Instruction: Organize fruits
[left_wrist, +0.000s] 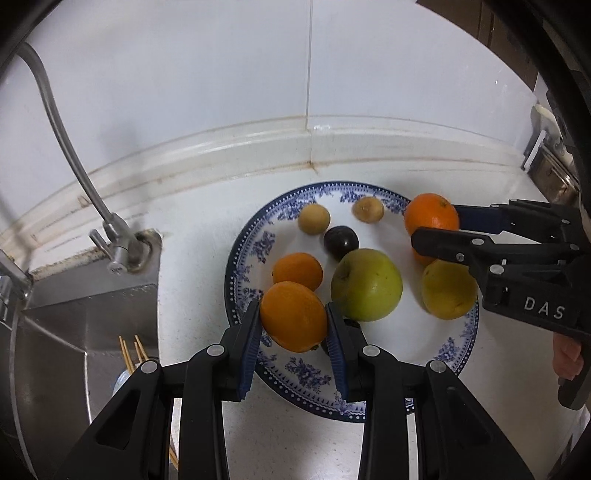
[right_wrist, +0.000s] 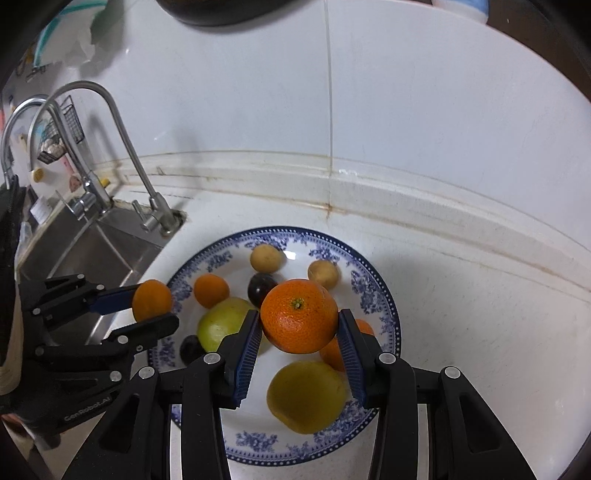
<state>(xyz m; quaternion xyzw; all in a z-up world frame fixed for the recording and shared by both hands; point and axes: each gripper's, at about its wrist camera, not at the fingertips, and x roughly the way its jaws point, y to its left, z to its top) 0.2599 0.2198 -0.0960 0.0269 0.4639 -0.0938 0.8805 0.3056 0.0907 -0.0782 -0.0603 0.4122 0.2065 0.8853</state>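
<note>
Left gripper (left_wrist: 292, 318) points down, blue pads (left_wrist: 251, 332) squeezed on both sides of an orange (left_wrist: 293, 315). Right gripper (right_wrist: 298, 320) points down too, pads pinching a bigger orange (right_wrist: 299, 315). Both are held up off the plate.

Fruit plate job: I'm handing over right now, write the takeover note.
Left gripper: shut on a small orange, above the plate's near-left rim.
Right gripper: shut on a larger orange, over the plate's middle.
On the plate: green apple, yellow fruit, two dark plums, two small tan fruits, two more oranges.
Done: nine fruits plated.
Left: set both held oranges down.
</note>
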